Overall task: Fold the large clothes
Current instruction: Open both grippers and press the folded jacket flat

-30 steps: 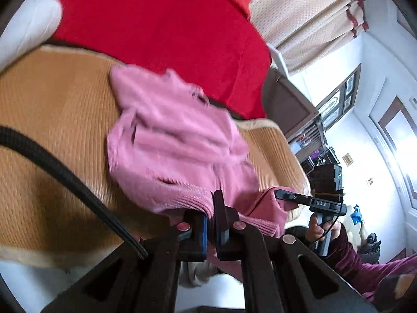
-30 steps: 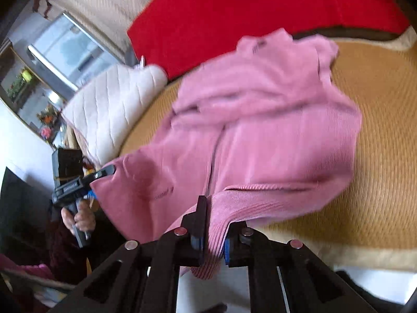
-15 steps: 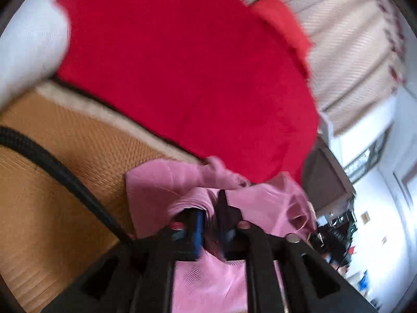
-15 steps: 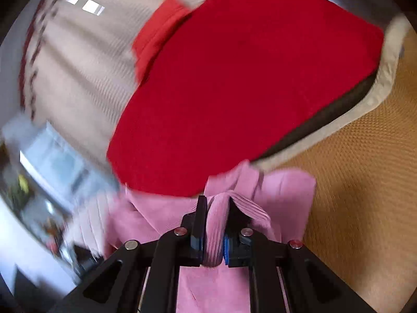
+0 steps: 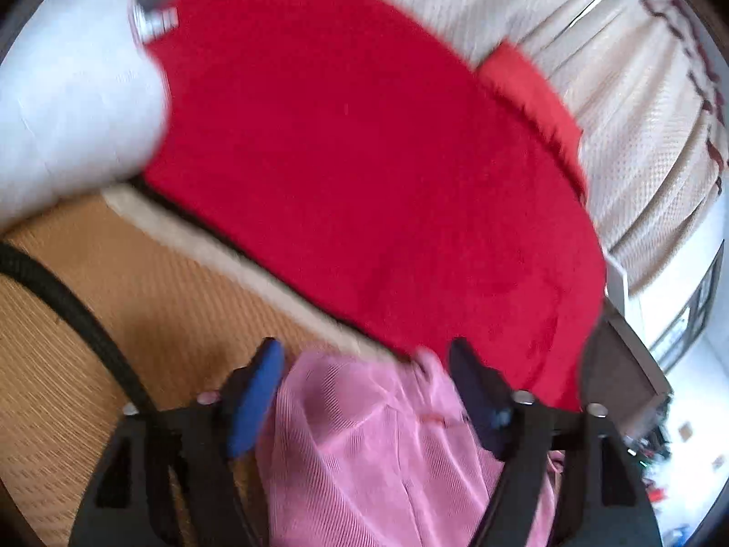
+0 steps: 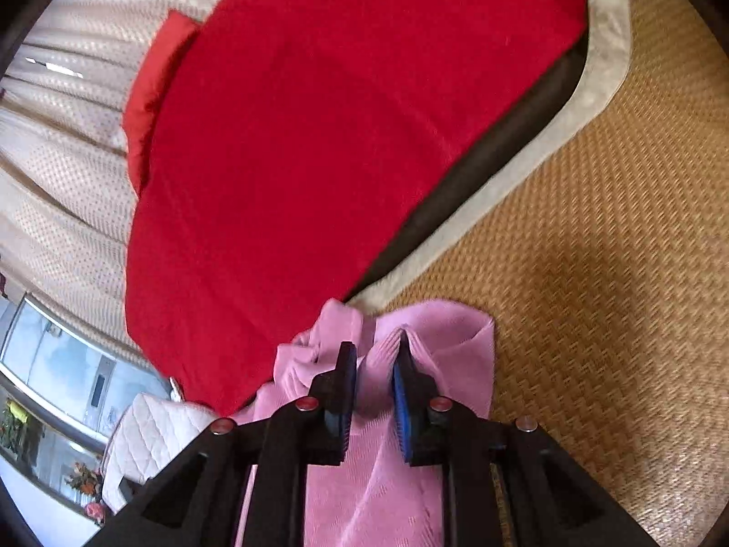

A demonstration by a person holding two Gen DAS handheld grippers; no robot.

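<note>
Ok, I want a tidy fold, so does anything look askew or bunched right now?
Yes. The pink sweater is bunched at its far edge by the red blanket, a ridge pinched in the right tongs. The left tongs stand open over it, so the two sides are uneven.

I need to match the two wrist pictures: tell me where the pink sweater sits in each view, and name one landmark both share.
Left wrist: pink sweater bottom centre, between the open fingers of the left gripper.
Right wrist: pink sweater bottom centre, a fold between the right gripper fingers.
Shared landmark: red blanket above it.
</note>
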